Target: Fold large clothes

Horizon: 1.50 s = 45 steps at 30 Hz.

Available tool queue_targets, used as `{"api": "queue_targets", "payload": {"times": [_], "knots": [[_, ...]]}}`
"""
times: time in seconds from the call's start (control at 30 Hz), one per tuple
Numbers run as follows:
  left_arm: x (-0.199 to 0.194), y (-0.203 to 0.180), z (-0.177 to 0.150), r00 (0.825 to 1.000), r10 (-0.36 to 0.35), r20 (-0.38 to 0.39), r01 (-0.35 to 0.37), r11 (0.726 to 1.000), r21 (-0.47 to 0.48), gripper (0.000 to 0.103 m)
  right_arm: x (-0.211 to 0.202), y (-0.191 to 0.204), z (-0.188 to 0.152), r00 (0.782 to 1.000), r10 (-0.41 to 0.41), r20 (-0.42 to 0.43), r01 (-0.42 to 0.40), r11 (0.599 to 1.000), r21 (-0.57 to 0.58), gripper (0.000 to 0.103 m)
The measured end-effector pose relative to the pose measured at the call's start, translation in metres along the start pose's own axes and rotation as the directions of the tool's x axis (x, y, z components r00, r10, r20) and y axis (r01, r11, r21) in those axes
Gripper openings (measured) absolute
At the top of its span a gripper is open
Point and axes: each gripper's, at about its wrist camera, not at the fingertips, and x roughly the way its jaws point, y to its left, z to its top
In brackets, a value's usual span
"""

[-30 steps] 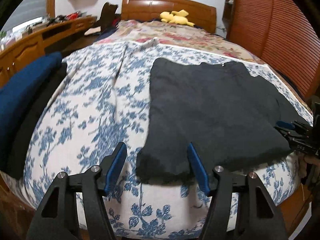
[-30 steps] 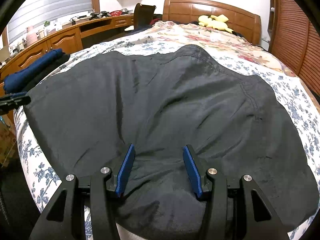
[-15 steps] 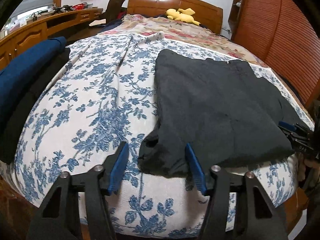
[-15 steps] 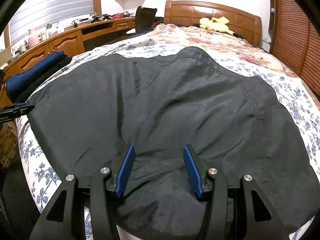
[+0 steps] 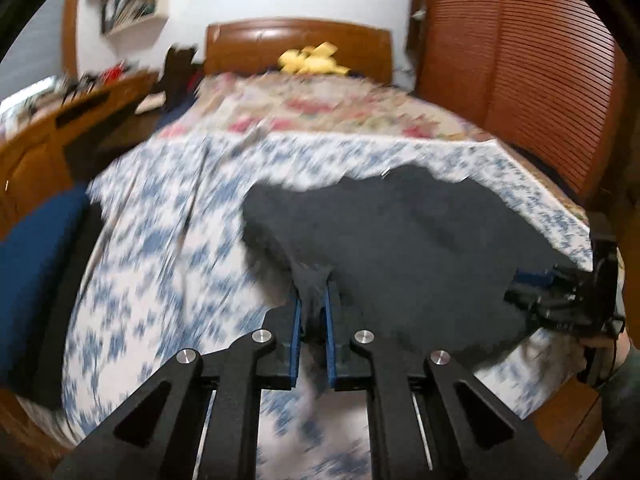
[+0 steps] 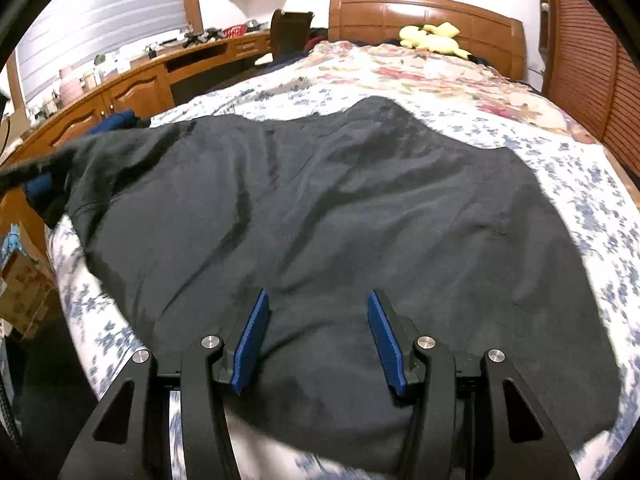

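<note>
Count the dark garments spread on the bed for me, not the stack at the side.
1: the dark garment lies spread on the floral bedspread, its near-left corner pinched in the left gripper. Anything beneath it would be hidden.

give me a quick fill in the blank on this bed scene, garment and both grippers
1. The left gripper is closing on a bunched corner of the ______ garment.
2. The right gripper has its jaws ______, with the garment lying under them.
3. The garment lies on a bedspread printed with ______ flowers.
4. Near the wooden headboard sits a ______ plush toy.

Missing words: black; open; blue; yellow
</note>
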Motion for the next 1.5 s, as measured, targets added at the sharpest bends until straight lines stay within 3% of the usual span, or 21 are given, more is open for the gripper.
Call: {"api": "queue_targets", "payload": {"times": [0.17, 0.37, 0.57, 0.67, 0.87, 0.97, 1.03, 1.1, 1.17, 1.27, 1.5], "knots": [[-0.002, -0.064, 0.050, 0.997, -0.054, 0.057, 0.048, 0.993, 0.105, 0.009, -0.043, -0.029, -0.014, 0.996, -0.073, 0.041, 0.073, 0.997, 0.002, 0.053], [0.005, -0.166, 0.098, 0.981, -0.180, 0.075, 0.157, 0.957, 0.245, 0.008, -0.086, -0.067, -0.040, 0.987, -0.149, 0.059, 0.147, 0.988, 0.046, 0.053], [0.029, -0.253, 0.101, 0.951, -0.308, 0.010, 0.289, 0.903, 0.318, 0.008, -0.114, -0.083, -0.061, 0.980, -0.193, 0.055, 0.187, 0.978, 0.091, 0.053], [0.043, -0.272, 0.089, 0.935, -0.352, -0.037, 0.346, 0.886, 0.308, 0.008, -0.124, -0.080, -0.067, 0.977, -0.208, 0.038, 0.204, 0.975, 0.090, 0.053], [0.050, -0.272, 0.073, 0.940, -0.336, -0.062, 0.339, 0.893, 0.295, 0.010, -0.137, -0.077, -0.068, 0.976, -0.213, 0.042, 0.209, 0.975, 0.080, 0.053], [0.045, -0.259, 0.076, 0.944, -0.327, -0.047, 0.327, 0.905, 0.271, 0.017, -0.140, -0.077, -0.065, 0.978, -0.199, 0.066, 0.194, 0.978, 0.084, 0.053], [0.036, -0.249, 0.076, 0.942, -0.335, -0.018, 0.327, 0.906, 0.270, 0.026, -0.143, -0.075, -0.062, 0.978, -0.191, 0.083, 0.185, 0.980, 0.079, 0.053], [0.025, -0.238, 0.075, 0.944, -0.330, 0.027, 0.309, 0.909, 0.279, 0.046, -0.142, -0.070, -0.055, 0.978, -0.185, 0.099, 0.179, 0.981, 0.070, 0.053], [0.016, -0.226, 0.074, 0.945, -0.320, 0.067, 0.289, 0.914, 0.283, 0.054, -0.141, -0.066, -0.048, 0.977, -0.183, 0.110, 0.177, 0.982, 0.059, 0.053], [0.009, -0.203, 0.072, 0.945, -0.311, 0.101, 0.276, 0.924, 0.263, 0.081, -0.138, -0.059, -0.035, 0.976, -0.179, 0.126, 0.175, 0.984, 0.041, 0.053], [0.013, -0.148, 0.060, 0.951, -0.280, 0.128, 0.251, 0.947, 0.202, 0.081, -0.134, -0.046, -0.002, 0.972, -0.162, 0.171, 0.163, 0.987, 0.009, 0.053]]}}
